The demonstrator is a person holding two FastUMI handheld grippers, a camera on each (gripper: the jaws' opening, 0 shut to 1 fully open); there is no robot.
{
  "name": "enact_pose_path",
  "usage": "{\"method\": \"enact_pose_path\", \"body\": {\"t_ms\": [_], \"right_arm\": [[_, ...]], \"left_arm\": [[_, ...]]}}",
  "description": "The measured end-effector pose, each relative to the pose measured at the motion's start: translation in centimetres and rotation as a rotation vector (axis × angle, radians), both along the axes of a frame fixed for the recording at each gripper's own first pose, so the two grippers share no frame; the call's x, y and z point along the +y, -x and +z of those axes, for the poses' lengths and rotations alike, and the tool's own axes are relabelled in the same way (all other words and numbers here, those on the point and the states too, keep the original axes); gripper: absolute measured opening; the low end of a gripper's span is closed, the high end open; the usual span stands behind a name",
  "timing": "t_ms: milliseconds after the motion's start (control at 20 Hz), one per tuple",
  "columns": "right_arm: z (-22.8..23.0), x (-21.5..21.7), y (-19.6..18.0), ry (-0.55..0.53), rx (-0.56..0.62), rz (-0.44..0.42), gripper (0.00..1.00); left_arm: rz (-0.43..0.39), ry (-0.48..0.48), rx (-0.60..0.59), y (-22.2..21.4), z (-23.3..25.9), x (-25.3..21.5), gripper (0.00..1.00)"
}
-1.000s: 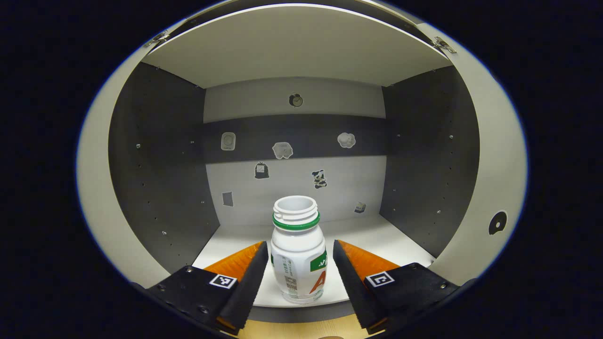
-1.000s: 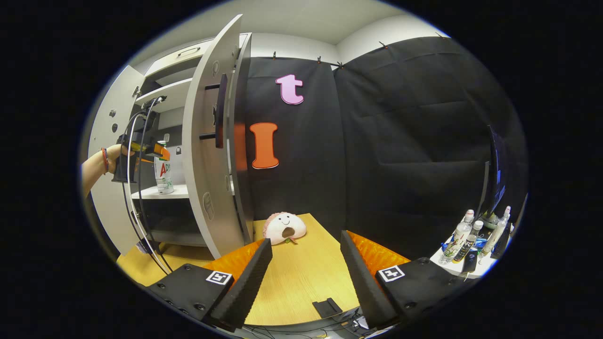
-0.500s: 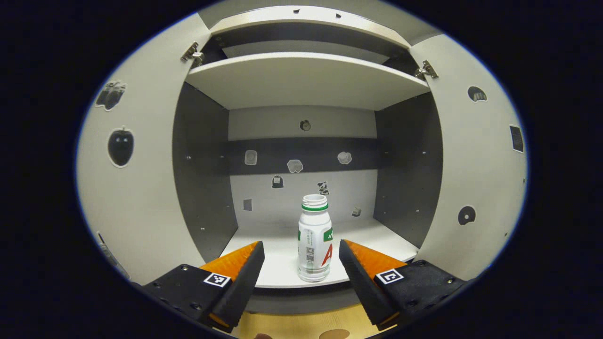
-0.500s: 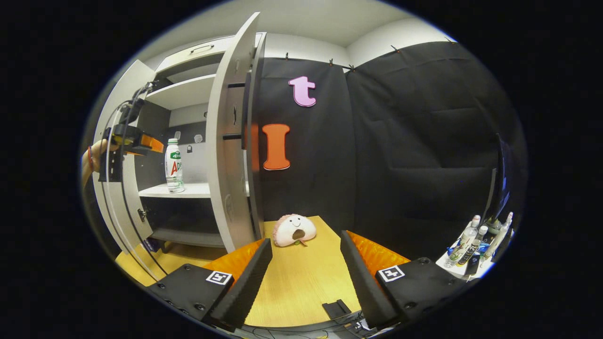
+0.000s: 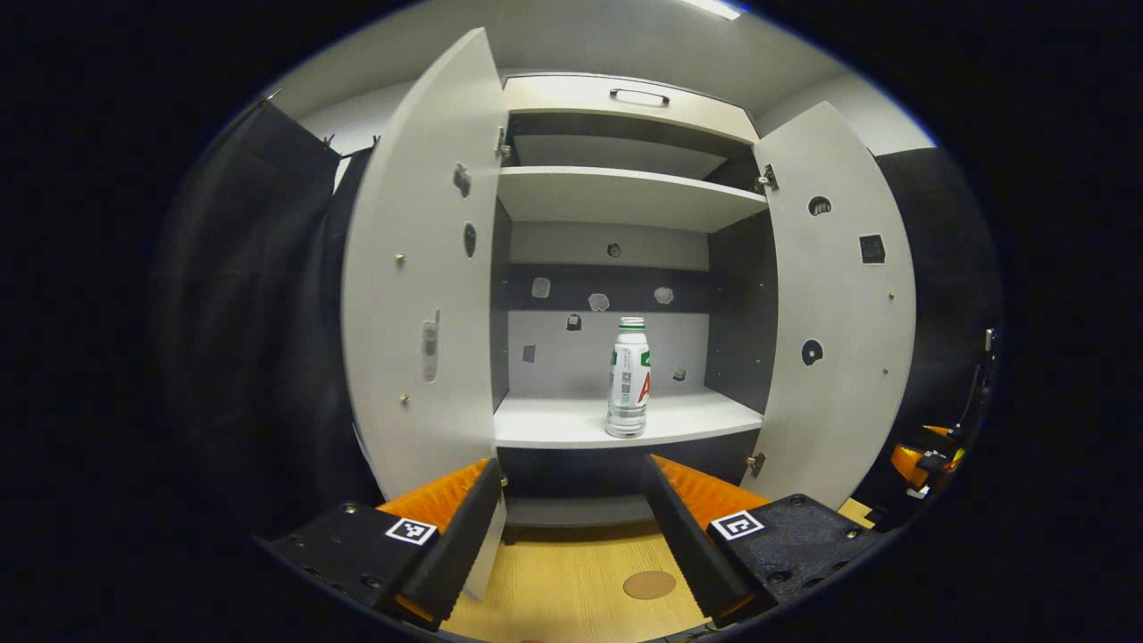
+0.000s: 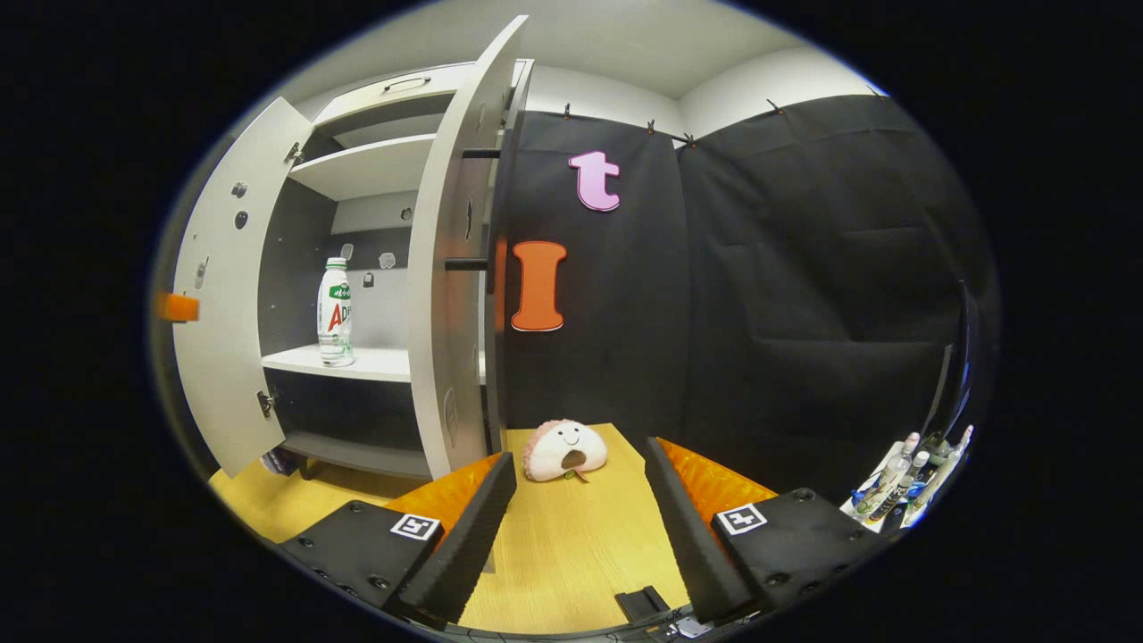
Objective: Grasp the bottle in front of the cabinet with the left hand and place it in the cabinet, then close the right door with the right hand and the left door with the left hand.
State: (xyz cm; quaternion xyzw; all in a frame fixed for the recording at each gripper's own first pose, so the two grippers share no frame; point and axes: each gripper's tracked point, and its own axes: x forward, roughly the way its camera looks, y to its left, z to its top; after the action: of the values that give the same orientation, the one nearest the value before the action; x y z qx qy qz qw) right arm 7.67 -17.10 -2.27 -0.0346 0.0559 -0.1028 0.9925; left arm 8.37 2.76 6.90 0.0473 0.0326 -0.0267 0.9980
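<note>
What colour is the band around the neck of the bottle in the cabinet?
Green, just below the bottle's open white neck; the left gripper view shows it best.

From my end both feeds are evenly lit and sharp, with no motion blur. In the left gripper view a ceiling light strip (image 5: 714,8) glows at the top edge, and light falls from above. The cabinet (image 5: 625,192) interior is bright on its shelves, darker under the lower shelf. Fisheye distortion bows the cabinet doors near the edges. The desk (image 6: 571,545) shows a soft sheen, no harsh glare.
</note>
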Motion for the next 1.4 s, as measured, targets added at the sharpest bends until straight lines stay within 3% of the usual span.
{"method": "enact_pose_path", "body": {"t_ms": [300,650,800,1000,1400], "right_arm": [[1.4,1.3,-4.2,0.024,-0.023,0.037,0.96],[2.1,1.7,-4.9,0.022,-0.041,0.040,0.95],[2.0,3.4,-4.5,0.028,-0.047,0.070,0.94],[1.4,8.0,-5.1,-0.039,-0.039,0.159,0.95],[1.4,14.7,-7.1,0.028,-0.039,0.283,0.94]], "left_arm": [[0.179,0.020,0.000,7.4,-0.8,8.1,0.94],[0.305,0.140,0.013,10.5,-2.1,14.1,0.95],[0.320,0.130,0.000,11.0,-1.8,15.2,0.95],[0.330,0.092,-0.024,10.7,-0.6,15.6,0.95],[0.345,0.077,-0.021,11.7,-0.7,16.3,0.95]]}}
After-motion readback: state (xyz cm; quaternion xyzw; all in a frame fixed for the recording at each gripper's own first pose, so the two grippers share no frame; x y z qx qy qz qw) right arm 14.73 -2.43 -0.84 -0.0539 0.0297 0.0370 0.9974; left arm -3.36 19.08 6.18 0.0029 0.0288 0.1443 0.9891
